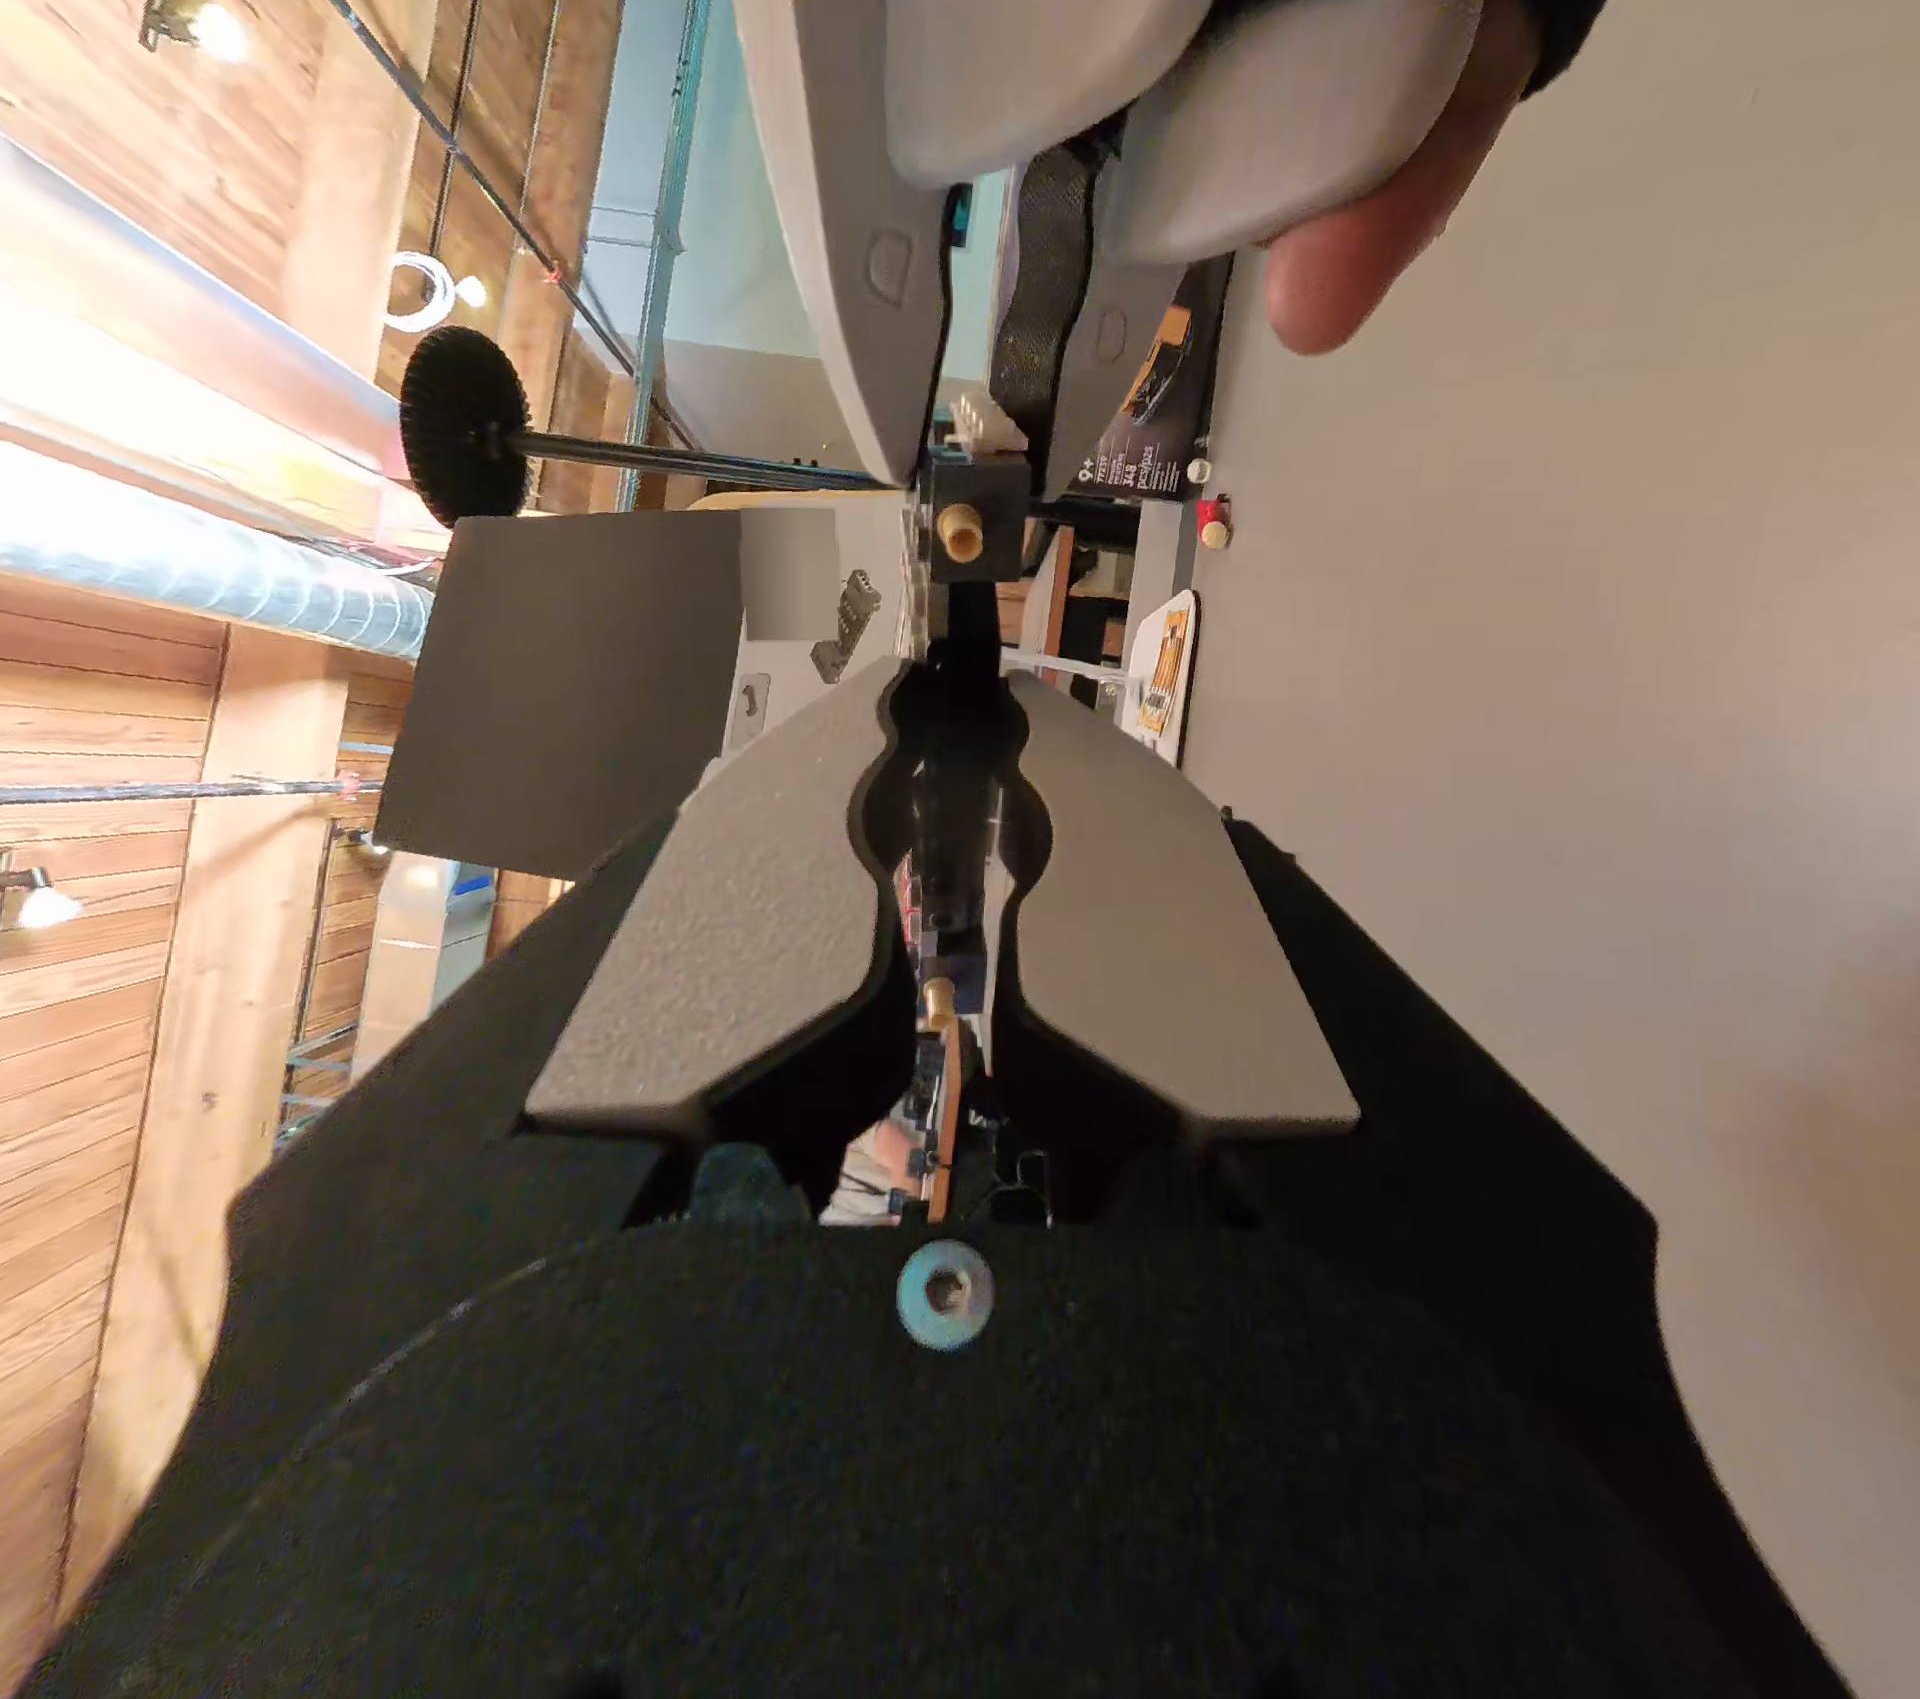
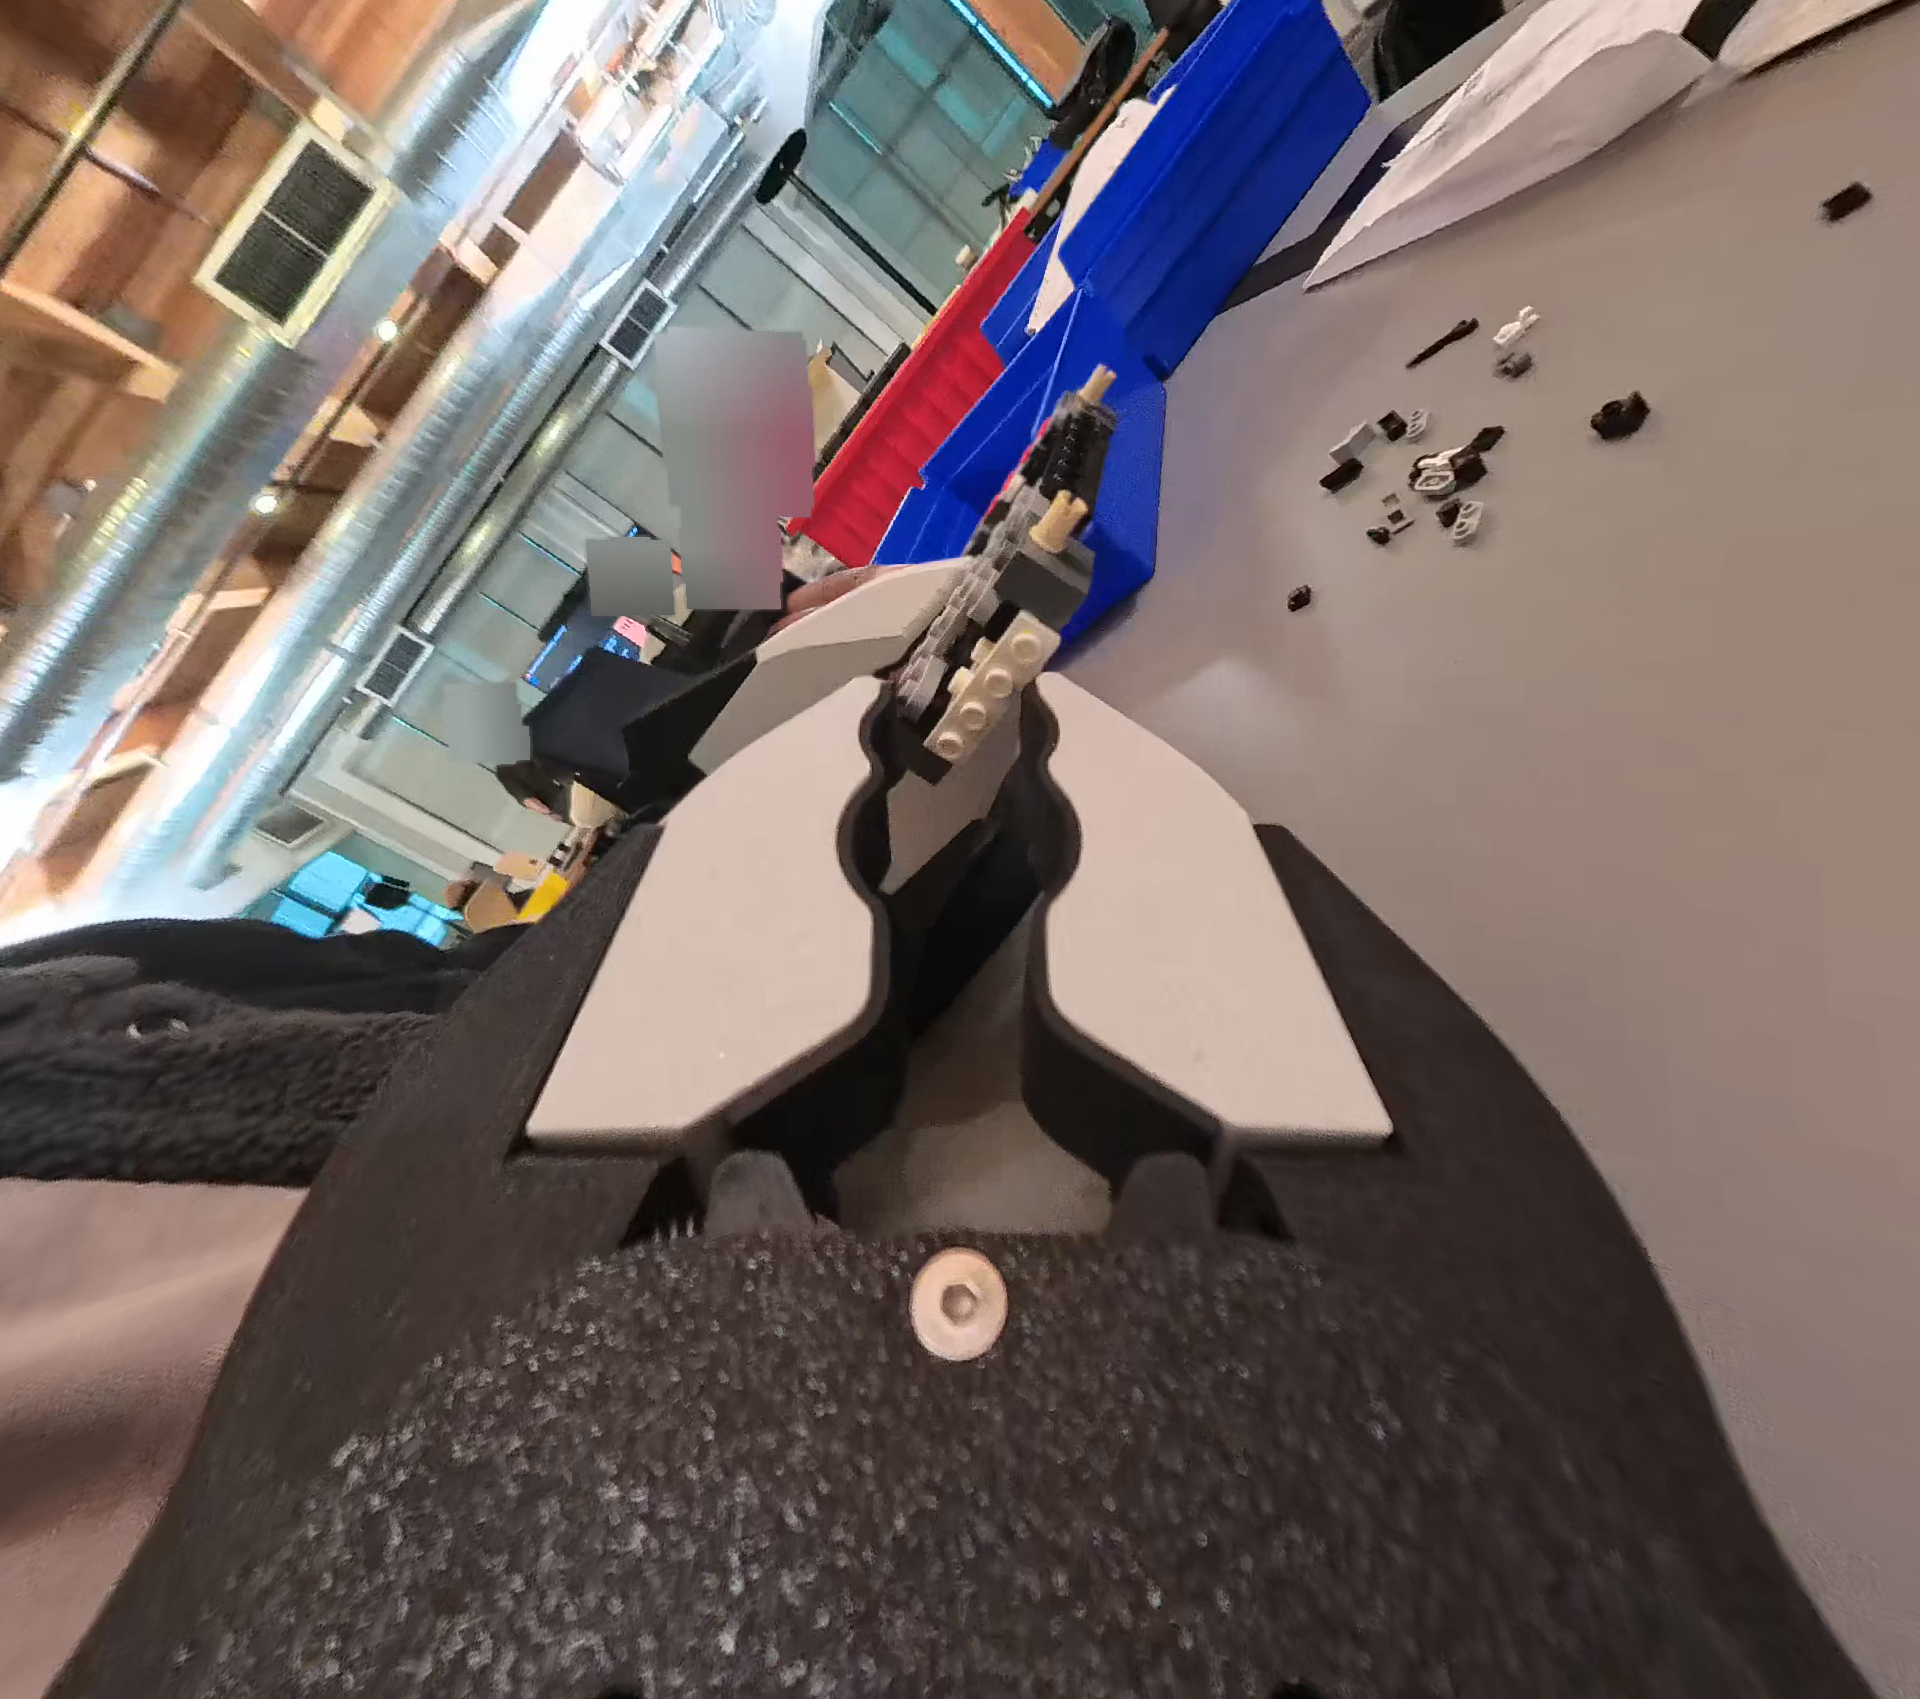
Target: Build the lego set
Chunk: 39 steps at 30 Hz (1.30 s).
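A long lego assembly of black, dark grey and white bricks with tan pins is held in the air between both grippers. My left gripper is shut on its near end; the black beam runs back between the jaws. My right gripper comes in from the top, held by a hand, and is shut on the far end by the dark block with the tan pin. In the right wrist view my right gripper grips the assembly at its white studded brick. The left gripper's fingers clamp it from the left.
The grey table has several small loose lego pieces. Blue bins, a red bin and paper sheets stand behind them. The left wrist view shows the lego box and a small red piece.
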{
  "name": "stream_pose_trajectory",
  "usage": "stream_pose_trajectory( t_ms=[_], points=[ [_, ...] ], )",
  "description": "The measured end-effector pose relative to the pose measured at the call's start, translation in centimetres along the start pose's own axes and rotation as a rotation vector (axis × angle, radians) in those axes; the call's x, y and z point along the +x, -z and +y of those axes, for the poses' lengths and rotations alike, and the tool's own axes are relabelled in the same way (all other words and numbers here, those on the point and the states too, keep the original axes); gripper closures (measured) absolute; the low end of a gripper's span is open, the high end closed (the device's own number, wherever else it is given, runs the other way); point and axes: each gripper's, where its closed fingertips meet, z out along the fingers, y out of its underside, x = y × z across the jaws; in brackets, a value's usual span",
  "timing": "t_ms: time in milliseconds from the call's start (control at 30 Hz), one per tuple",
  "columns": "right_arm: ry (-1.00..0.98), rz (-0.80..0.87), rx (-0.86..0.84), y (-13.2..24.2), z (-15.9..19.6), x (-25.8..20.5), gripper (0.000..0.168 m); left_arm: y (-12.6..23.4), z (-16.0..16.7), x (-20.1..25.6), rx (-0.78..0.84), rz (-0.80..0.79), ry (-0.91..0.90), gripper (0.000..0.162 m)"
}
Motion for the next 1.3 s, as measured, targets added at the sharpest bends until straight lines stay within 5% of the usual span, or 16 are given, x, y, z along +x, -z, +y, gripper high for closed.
stream_pose_trajectory(
  t_ms=[233, 467, 567, 633, 867, 933, 1033, 1300],
  points=[
    [-0.163, -0.085, 0.034, 0.1, -0.4, 0.3, 0.138, 0.0, -0.1, 0.4, -0.004, -0.017, -0.052, 0.15],
    [-0.181, -0.041, 0.042, -0.2, -0.1, 1.9, 0.151, 0.1, -1.1, 1.6, 0.035, 0.022, -0.059, 0.148],
    [-0.142, -0.063, 0.041, 0.2, -0.6, 1.8, 0.153, 0.6, -1.8, 2.5, 0.067, 0.128, 0.043, 0.122],
    [-0.059, -0.075, 0.003, 1.0, -0.9, 1.4, 0.153, 1.4, -1.8, 2.0, 0.066, 0.207, 0.217, 0.099],
    [0.573, -0.113, -0.231, 2.1, 0.7, -2.1, 0.153, 4.2, -2.5, 0.1, 0.308, 0.767, 1.318, 0.086],
    [0.719, -0.139, -0.288, 1.7, 1.8, -3.0, 0.153, 4.5, -2.7, 1.1, 0.345, 0.878, 1.378, 0.098],
    [0.837, -0.156, -0.327, 1.4, 2.6, -3.8, 0.153, 5.7, -4.2, 1.7, 0.457, 0.944, 1.293, 0.141],
    [1.127, -0.056, -0.359, 2.3, 2.0, -3.2, 0.146, 6.0, -4.2, 1.9, 0.48, 0.867, 1.204, 0.148]
  ],
)
